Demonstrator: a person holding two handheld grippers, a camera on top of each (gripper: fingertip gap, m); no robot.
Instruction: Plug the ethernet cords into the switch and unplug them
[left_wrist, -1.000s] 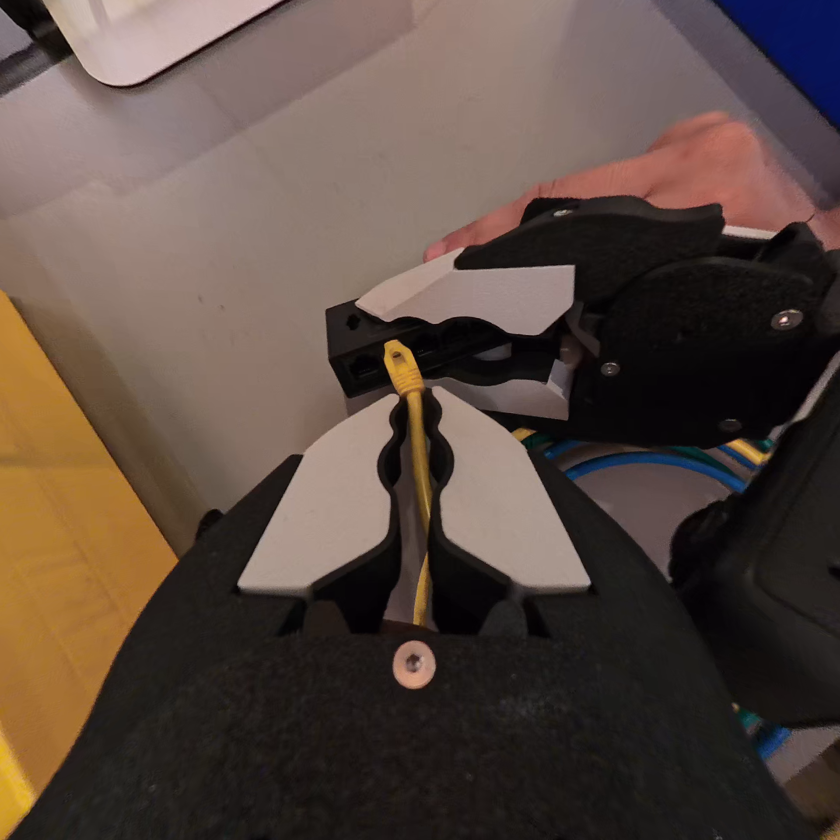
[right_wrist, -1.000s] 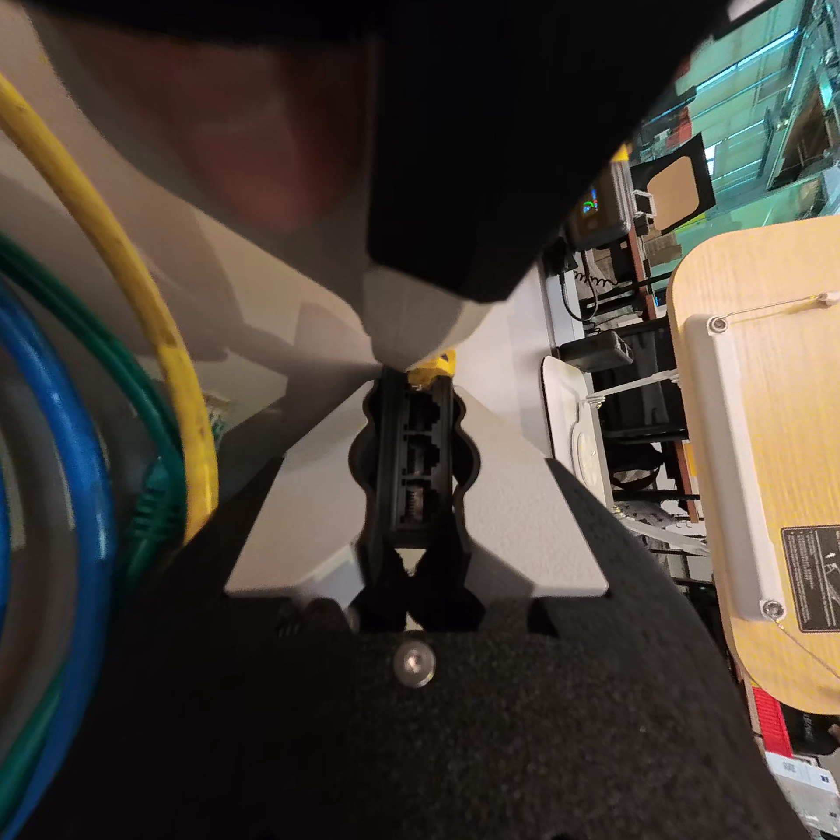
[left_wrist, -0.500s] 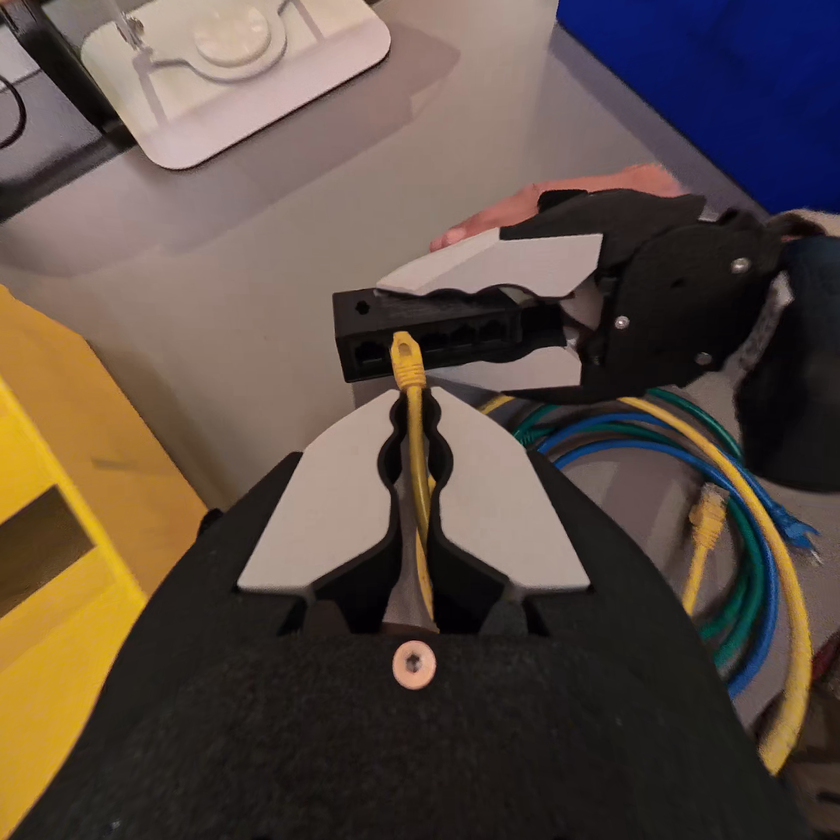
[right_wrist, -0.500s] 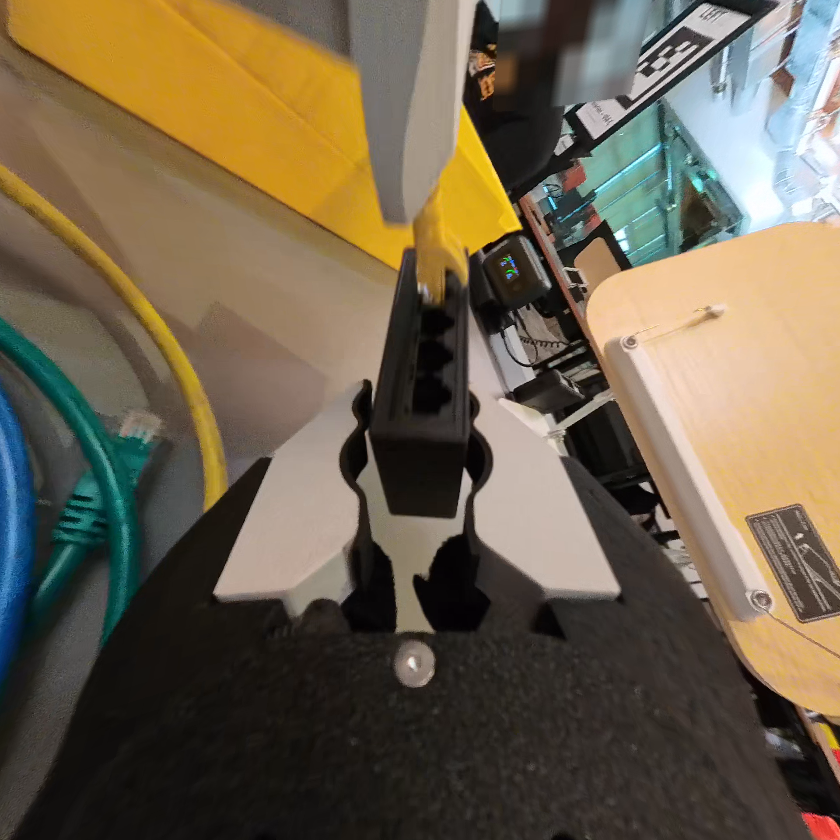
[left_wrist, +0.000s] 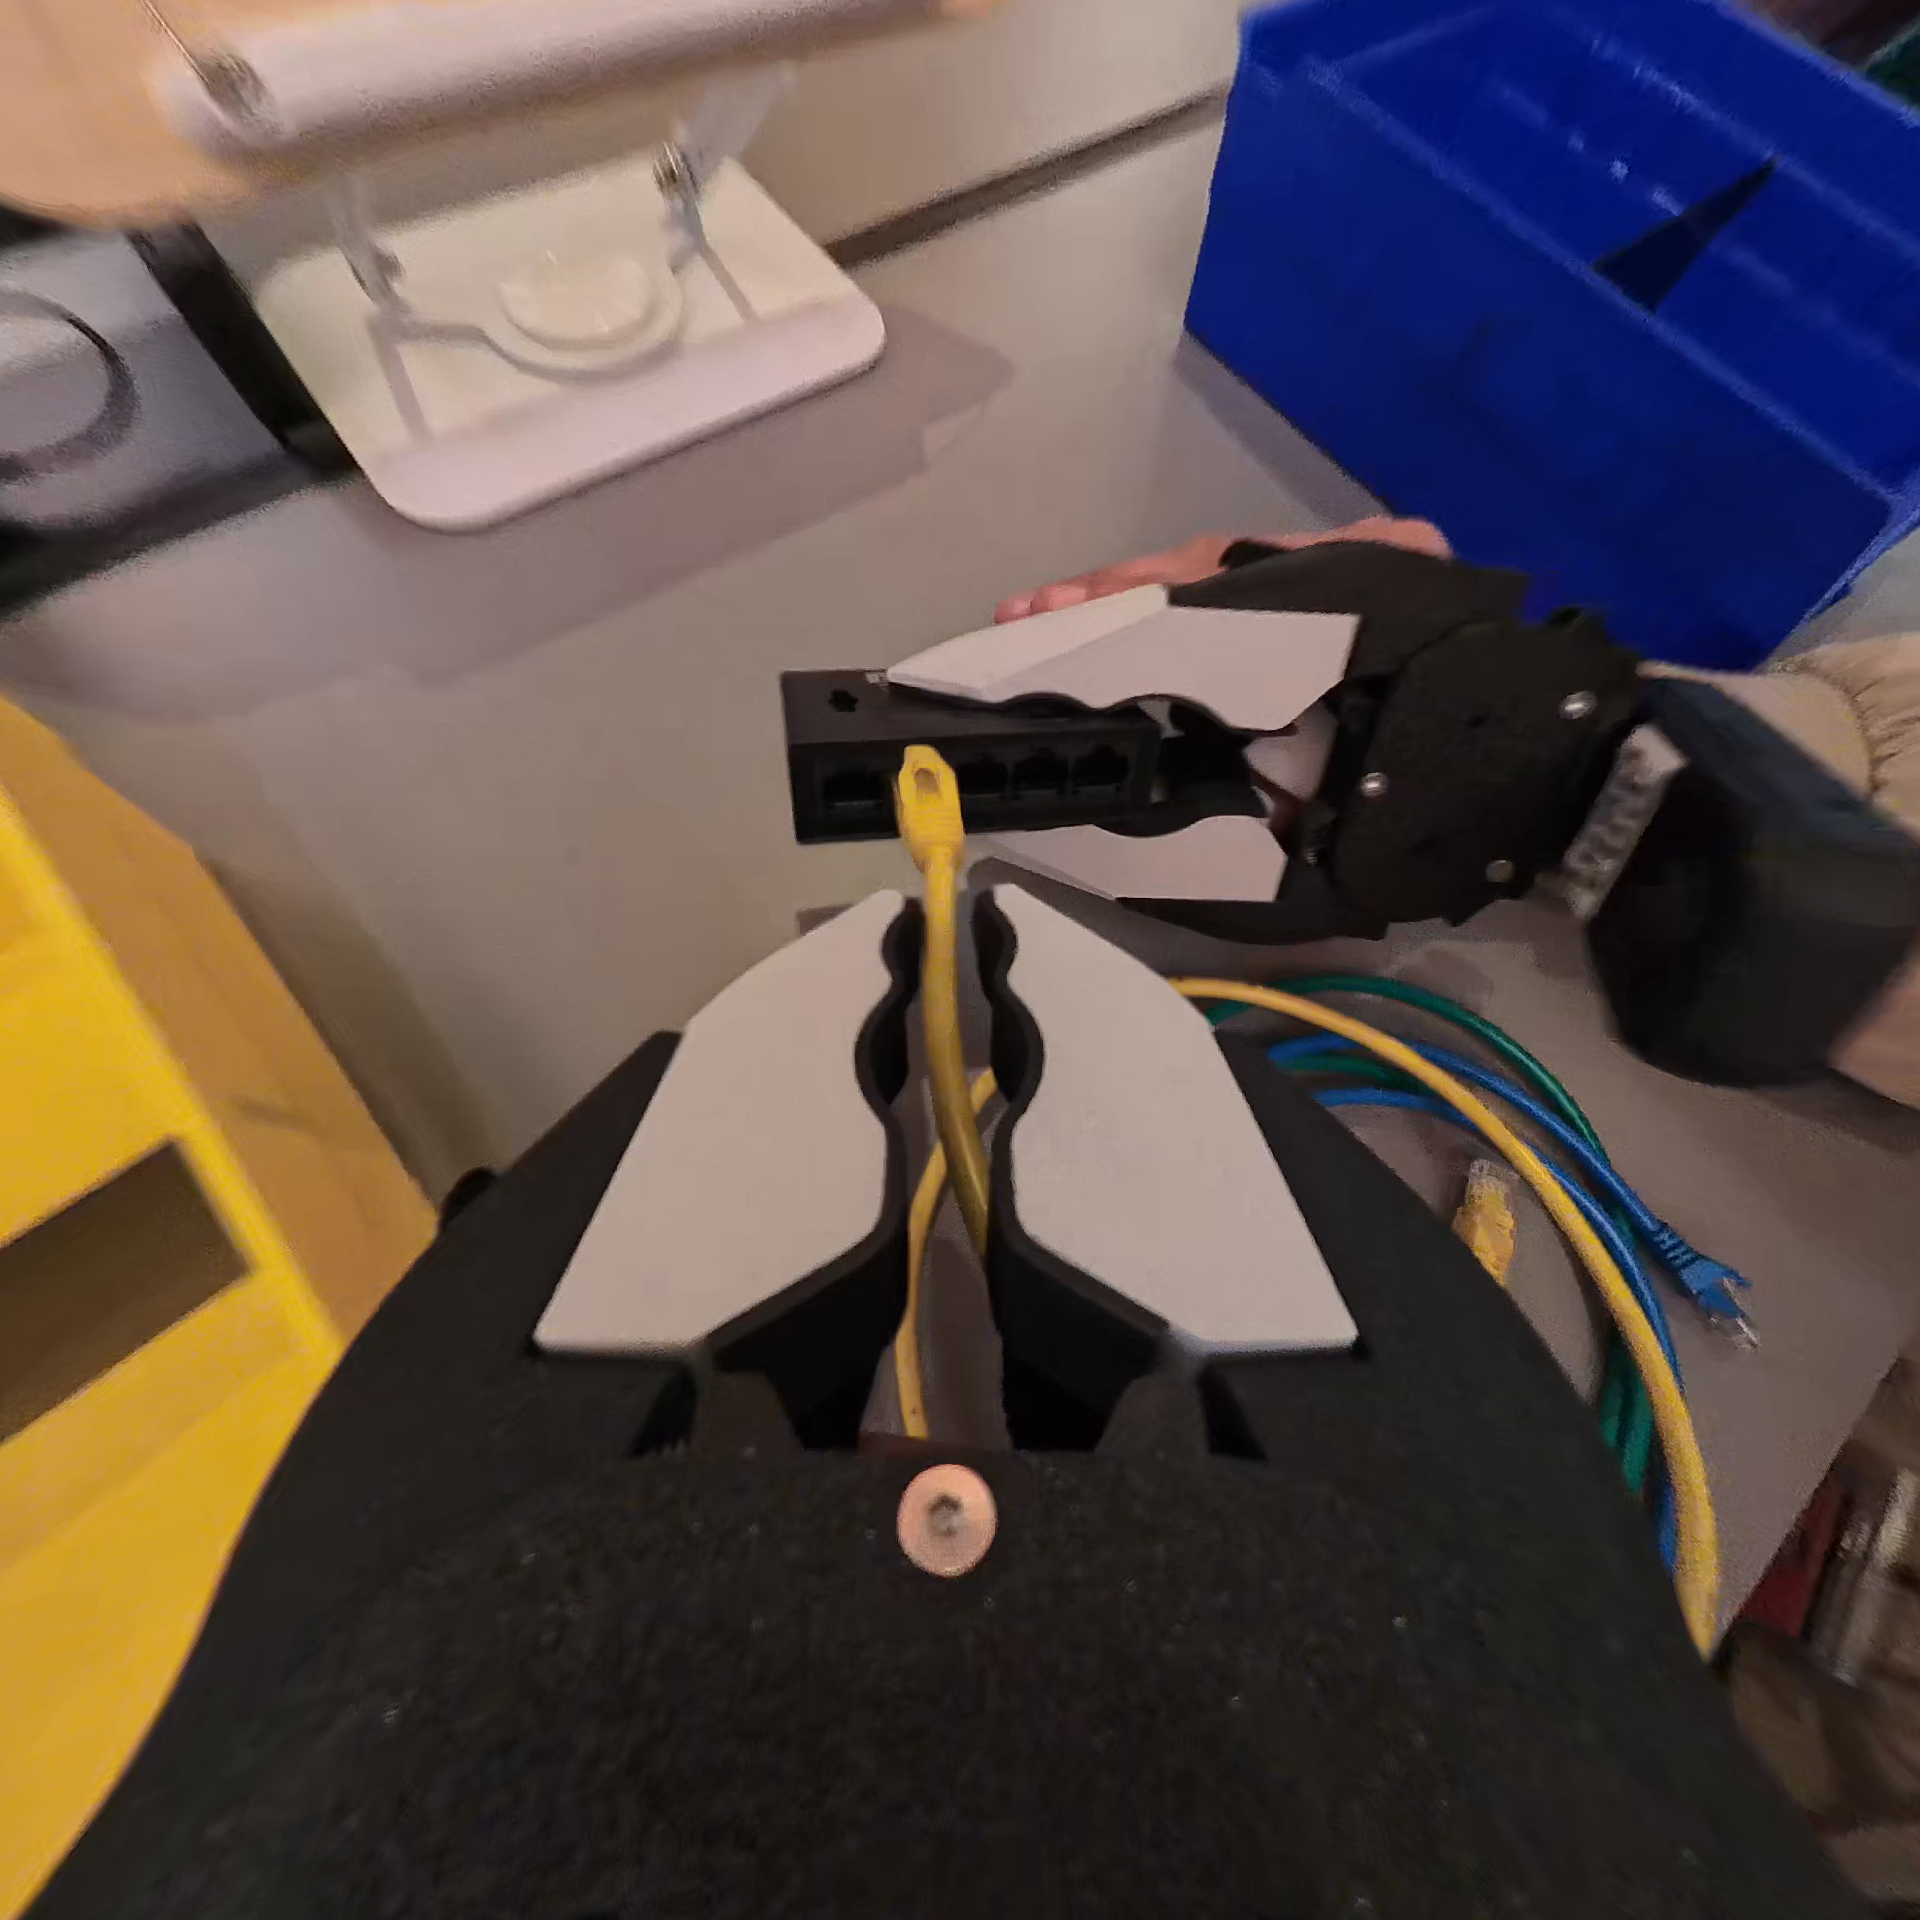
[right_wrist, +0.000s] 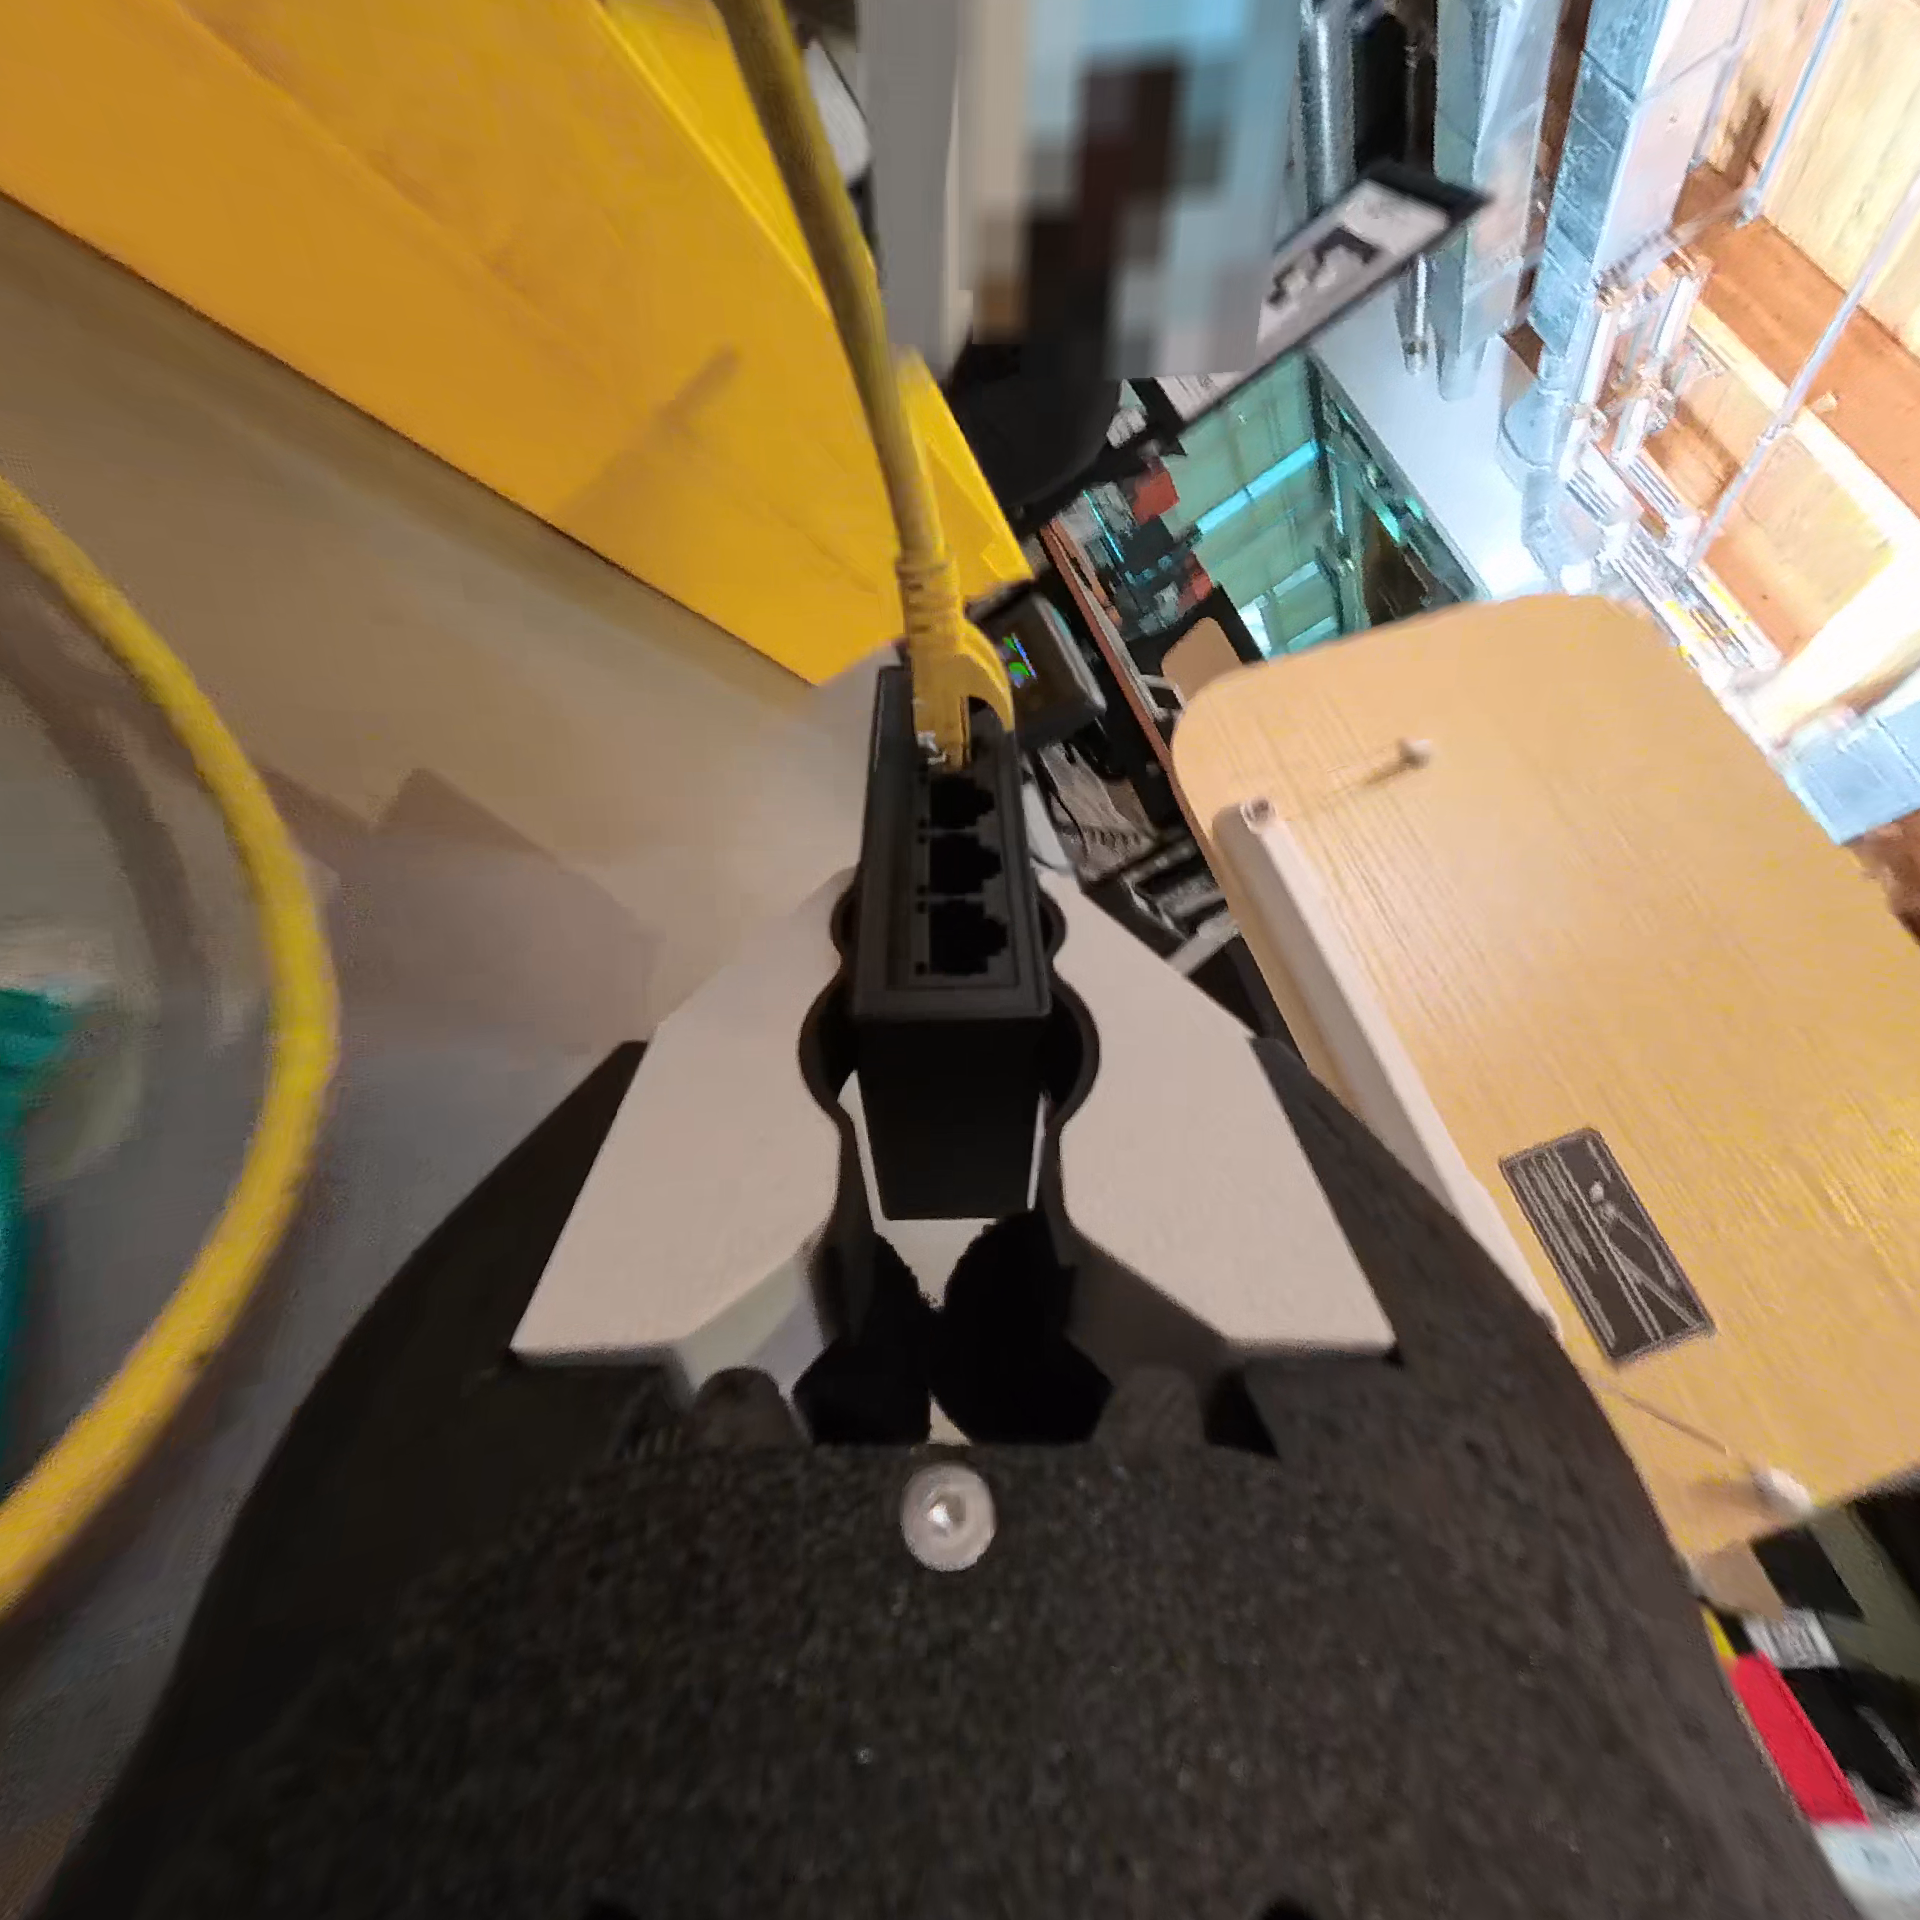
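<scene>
The black switch (left_wrist: 977, 764) is held off the grey table, clamped between the fingers of my right gripper (left_wrist: 956, 769), which is shut on it. In the right wrist view the switch (right_wrist: 945, 987) runs away from the camera between the fingers of the right gripper (right_wrist: 940, 904). A yellow cord's plug (left_wrist: 925, 800) sits in the second port from the switch's left end, and shows in the right wrist view (right_wrist: 940, 686) too. My left gripper (left_wrist: 945, 909) is closed around that yellow cord (left_wrist: 951, 1039) a short way behind the plug.
Loose blue, green and yellow cords (left_wrist: 1507, 1122) lie on the table to the right. A blue bin (left_wrist: 1558, 312) stands at the back right, a yellow bin (left_wrist: 156, 1143) at the left, a white stand base (left_wrist: 582, 343) behind. A wooden board (right_wrist: 1558, 987) is to the right.
My left gripper has drawn back from the switch with the yellow cord still between its fingers. It no longer shows in the right wrist view. The right gripper keeps hold of the switch.
</scene>
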